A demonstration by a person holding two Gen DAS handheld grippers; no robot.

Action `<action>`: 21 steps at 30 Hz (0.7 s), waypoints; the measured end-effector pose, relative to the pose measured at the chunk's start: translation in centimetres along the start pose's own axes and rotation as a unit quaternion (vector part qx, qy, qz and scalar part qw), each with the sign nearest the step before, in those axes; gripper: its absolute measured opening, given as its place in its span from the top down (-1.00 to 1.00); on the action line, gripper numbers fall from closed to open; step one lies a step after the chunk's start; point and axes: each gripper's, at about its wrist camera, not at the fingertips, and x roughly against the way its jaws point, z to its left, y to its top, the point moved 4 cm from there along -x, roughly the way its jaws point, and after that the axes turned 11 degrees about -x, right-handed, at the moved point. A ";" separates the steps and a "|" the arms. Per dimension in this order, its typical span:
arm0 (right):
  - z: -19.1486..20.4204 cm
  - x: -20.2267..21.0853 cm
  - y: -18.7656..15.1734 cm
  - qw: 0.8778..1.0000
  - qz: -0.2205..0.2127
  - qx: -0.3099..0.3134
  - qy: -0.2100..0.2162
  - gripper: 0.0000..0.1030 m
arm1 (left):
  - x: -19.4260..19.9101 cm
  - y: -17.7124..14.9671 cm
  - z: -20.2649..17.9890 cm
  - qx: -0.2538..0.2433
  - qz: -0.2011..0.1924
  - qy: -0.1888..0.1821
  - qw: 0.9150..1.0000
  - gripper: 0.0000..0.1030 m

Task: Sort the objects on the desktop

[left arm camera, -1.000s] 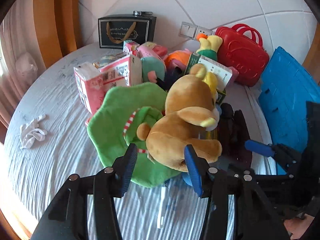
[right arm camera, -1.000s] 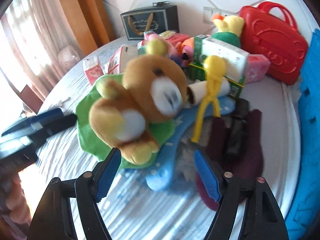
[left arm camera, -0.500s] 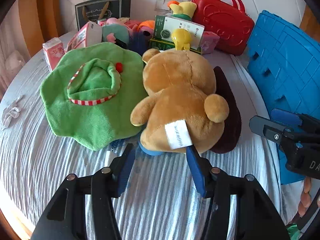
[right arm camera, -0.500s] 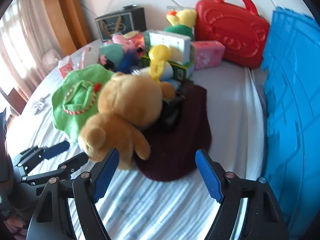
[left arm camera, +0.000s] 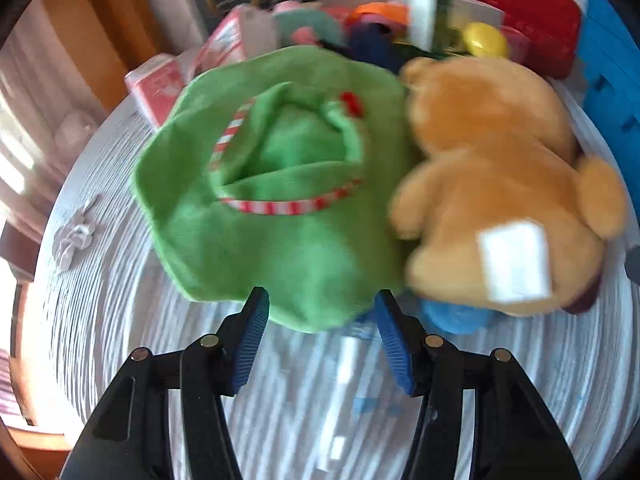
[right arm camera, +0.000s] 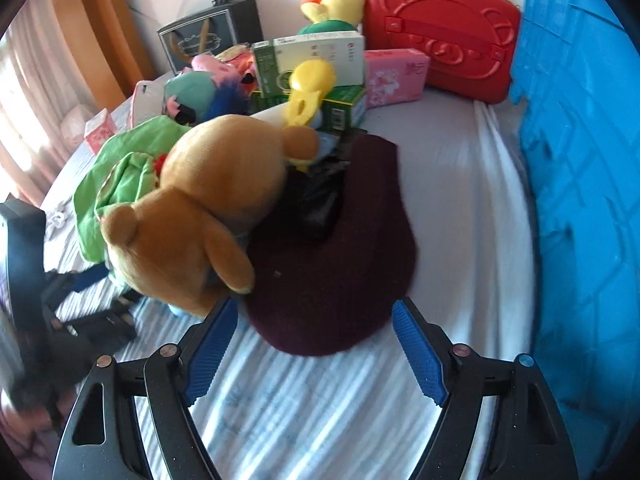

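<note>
Maroon cloth (right arm camera: 340, 280) under teddy bear (right arm camera: 200, 208), right wrist view only

Print on the boxes (right arm camera: 316, 56) and black bag (right arm camera: 212, 40) is too blurred to read

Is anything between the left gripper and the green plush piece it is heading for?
Nothing visible. The left gripper points at the near edge of the green plush piece, its jaws opening with the edge just beyond the tips and only bare striped cloth below. The brown teddy bear lies to its right, touching it, not in the path.
</note>
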 end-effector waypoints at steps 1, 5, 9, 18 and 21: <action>0.8 -0.5 0.2 1.000 0.002 0.002 0.006 -0.56 | -0.2 0.1 2.1 0.013 0.002 -0.004 1.000 -0.06; 4.8 -3.2 0.7 0.999 0.021 0.019 0.026 -0.58 | 2.2 0.9 5.1 0.001 -0.038 -0.011 0.999 -0.06; 6.9 -4.6 0.9 0.990 0.071 -0.028 0.122 -0.55 | 4.2 0.5 5.4 0.008 -0.066 -0.029 0.997 -0.06; 9.2 -3.6 1.9 0.992 0.044 -0.018 0.120 -0.55 | 4.8 -1.4 -0.5 0.041 -0.065 -0.135 0.988 -0.05; 7.6 -3.6 1.5 0.991 0.056 -0.025 0.121 -0.55 | 4.0 -1.1 -4.6 0.063 -0.057 -0.159 0.984 -0.06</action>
